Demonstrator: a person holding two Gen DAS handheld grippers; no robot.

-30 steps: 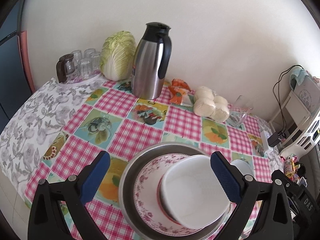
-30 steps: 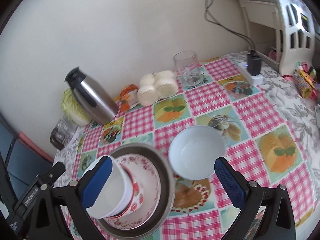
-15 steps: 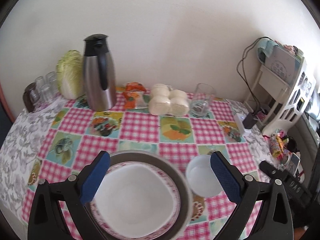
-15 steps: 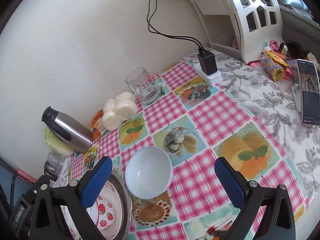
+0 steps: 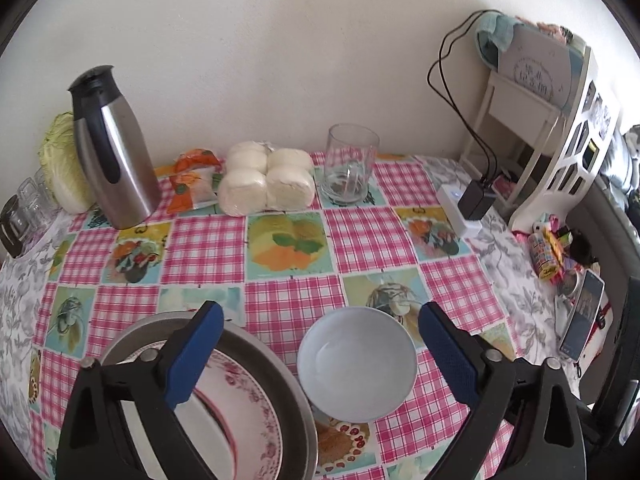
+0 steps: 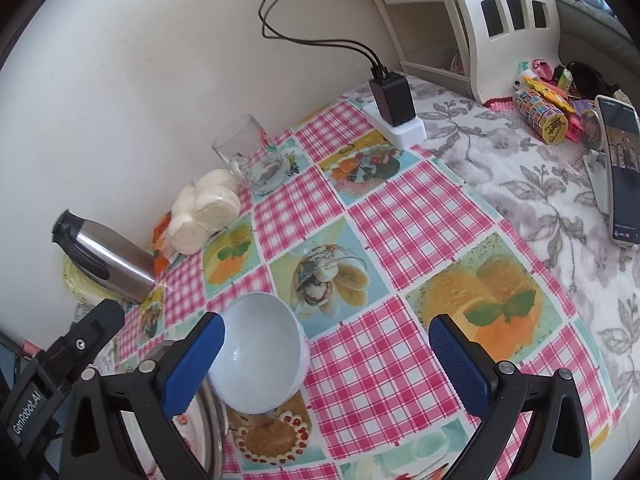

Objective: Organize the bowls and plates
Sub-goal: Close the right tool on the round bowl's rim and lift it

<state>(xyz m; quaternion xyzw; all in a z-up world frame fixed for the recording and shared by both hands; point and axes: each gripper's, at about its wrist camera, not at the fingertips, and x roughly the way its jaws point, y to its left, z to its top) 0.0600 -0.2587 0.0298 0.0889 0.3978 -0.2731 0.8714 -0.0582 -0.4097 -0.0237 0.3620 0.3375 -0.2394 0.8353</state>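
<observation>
- The left gripper [image 5: 320, 352] hovers low over the table with its blue fingers spread wide and nothing between them; the pale blue bowl [image 5: 357, 363] sits in the gap, lower centre of the left wrist view, clear of both pads.
- In the right wrist view the right gripper [image 6: 326, 360] is also wide open and empty; the same bowl [image 6: 260, 354] lies at lower left of that frame, just beside its left pad, and whether pad and rim touch cannot be told.
- The bowl stands upright and empty on the checked tablecloth [image 5: 288, 240], just beside the metal tray [image 5: 276, 368] at the lower left of the left wrist view.
- A floral plate [image 5: 248, 412] already lies inside that tray; what else sits on it is hidden behind the left gripper's finger.
- Judged from this layout, the step in hand is gathering the last loose bowl toward the stack in the tray.
- The next move seems to call for one gripper to settle over the bowl's rim, one finger inside and one outside the wall, close firmly, then lift and carry it over the plate.
- The thermos [image 5: 110, 148], the glass [image 5: 349, 170] and the buns [image 5: 266, 184] stand along the upper part of the frame, well apart from the bowl, so the path looks unobstructed.
</observation>
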